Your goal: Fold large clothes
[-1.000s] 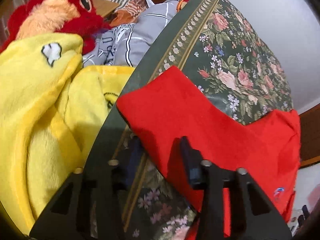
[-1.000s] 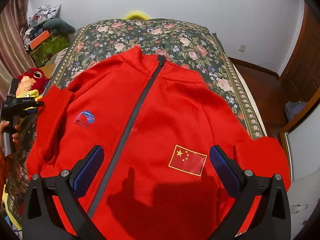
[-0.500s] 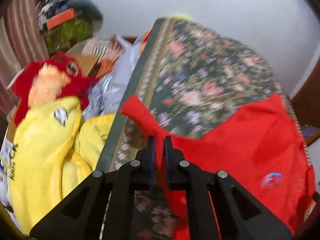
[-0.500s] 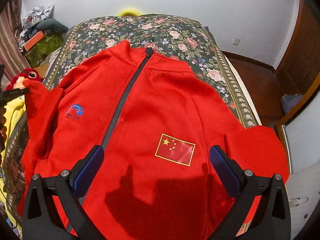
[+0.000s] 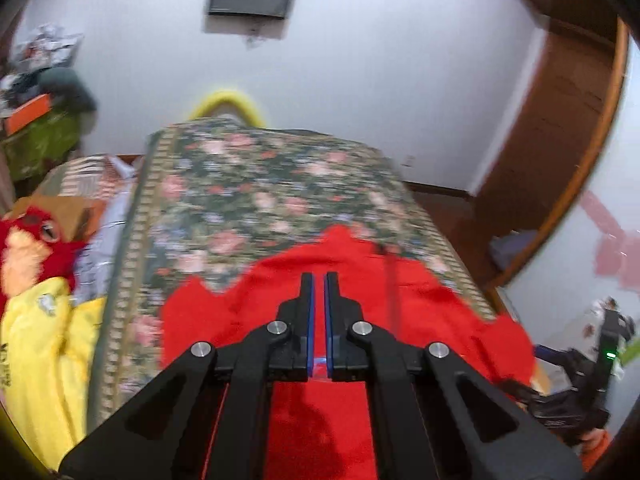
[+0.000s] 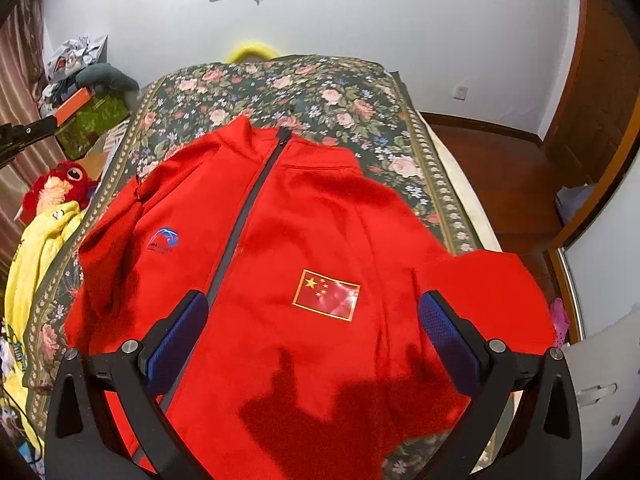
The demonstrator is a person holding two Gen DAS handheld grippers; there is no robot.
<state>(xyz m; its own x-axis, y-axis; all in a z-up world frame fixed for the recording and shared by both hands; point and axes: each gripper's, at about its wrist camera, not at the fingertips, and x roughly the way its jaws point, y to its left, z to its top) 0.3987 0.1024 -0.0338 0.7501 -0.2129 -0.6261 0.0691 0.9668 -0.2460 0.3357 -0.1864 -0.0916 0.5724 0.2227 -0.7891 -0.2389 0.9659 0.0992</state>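
Right wrist view first: red zip jacket (image 6: 320, 240) spread front-up and zipped on the floral bed (image 6: 340, 92), collar toward the far wall. Sleeve on the left (image 6: 120, 216) bunched up against the chest panel, other sleeve (image 6: 488, 292) flat and sticking out over the right edge of the bed.

Right tool (image 6: 312, 300) hung above the lower chest with its jaws spread wide, nothing between them, just shadows on the cloth. Left tool (image 5: 319, 280), from its own wrist view, pressed together and angled down over the jacket from the left side. Thin strip of red showed in the slit, but couldn't tell whether any cloth was actually pinched or only seen through the gap.

Looked like the sleeve-folding step, barely started, body not folded yet. Next move probably called for laying the left sleeve flat across the front, then a grab near the right cuff and a sweep inward without dragging the whole jacket off square.

Labels: Chinese flag patch (image 6: 326, 295) on one chest side, blue swirl logo (image 6: 163, 240) on the other, tiny lettering under it too small to read. No brand legible anywhere.

Off to the side: red plush toy (image 6: 60, 184) and yellow fleece (image 6: 36, 260).
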